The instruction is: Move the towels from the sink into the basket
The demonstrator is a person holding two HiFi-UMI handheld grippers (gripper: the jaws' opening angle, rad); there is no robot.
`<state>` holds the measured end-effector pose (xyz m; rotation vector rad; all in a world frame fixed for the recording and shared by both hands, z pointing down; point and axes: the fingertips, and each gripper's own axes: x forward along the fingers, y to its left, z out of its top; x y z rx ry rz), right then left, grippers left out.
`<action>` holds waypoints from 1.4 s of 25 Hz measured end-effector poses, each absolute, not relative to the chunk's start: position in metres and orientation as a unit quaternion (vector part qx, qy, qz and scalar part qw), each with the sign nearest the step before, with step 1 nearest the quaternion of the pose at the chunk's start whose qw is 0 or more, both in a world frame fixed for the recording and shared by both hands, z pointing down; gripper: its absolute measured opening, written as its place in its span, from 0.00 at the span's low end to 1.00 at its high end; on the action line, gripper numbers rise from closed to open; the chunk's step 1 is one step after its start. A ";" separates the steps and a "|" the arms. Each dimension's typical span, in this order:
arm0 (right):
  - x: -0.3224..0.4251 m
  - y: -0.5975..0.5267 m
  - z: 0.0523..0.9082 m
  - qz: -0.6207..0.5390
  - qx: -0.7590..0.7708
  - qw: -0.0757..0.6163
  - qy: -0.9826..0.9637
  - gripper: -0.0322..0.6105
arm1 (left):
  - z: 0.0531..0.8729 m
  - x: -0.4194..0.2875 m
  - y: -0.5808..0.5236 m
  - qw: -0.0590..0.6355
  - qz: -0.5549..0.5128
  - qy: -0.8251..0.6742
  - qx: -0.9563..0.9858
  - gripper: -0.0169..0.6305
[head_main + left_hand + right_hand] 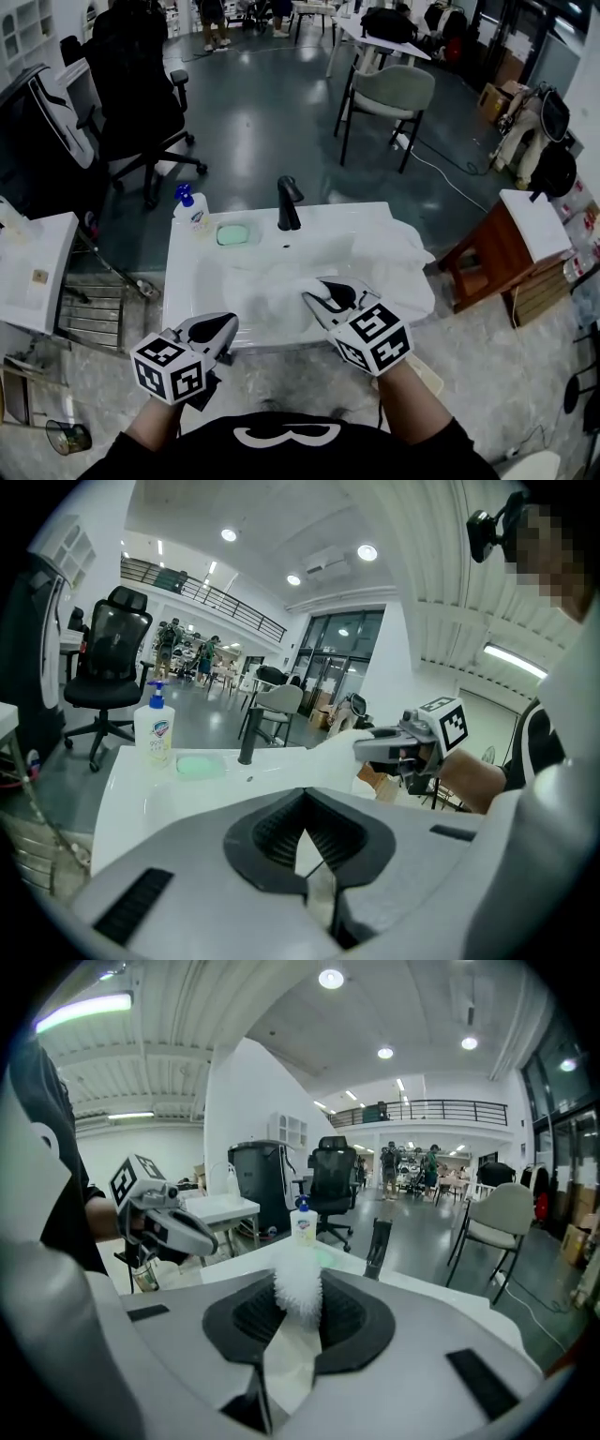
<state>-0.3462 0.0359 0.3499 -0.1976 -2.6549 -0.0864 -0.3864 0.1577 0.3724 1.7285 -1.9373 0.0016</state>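
Towel (298,1290), white, fluffy: pinched between the fingers of your right gripper (314,292), held over sink (202,281). Further white towels (394,258): heaped at sink's right side. Your left gripper (228,325): fingers closed, empty, at sink's front edge.

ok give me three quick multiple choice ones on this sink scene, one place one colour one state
1. The soap bottle stands where? A) left of the faucet B) right of it C) in the basin
2. The soap dish is: A) red B) green C) black
3. The right gripper is: A) open, empty B) shut on a white towel C) out of view
Answers: 1 A, it stands at the back left corner of the sink; 2 B, pale green beside the bottle; 3 B, a towel tuft sticks out between its fingers.
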 end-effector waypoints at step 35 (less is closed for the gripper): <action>-0.032 -0.142 0.147 -0.023 0.139 0.038 -0.989 0.17 | 0.329 -0.154 -0.035 0.230 0.048 -0.590 0.772 0.04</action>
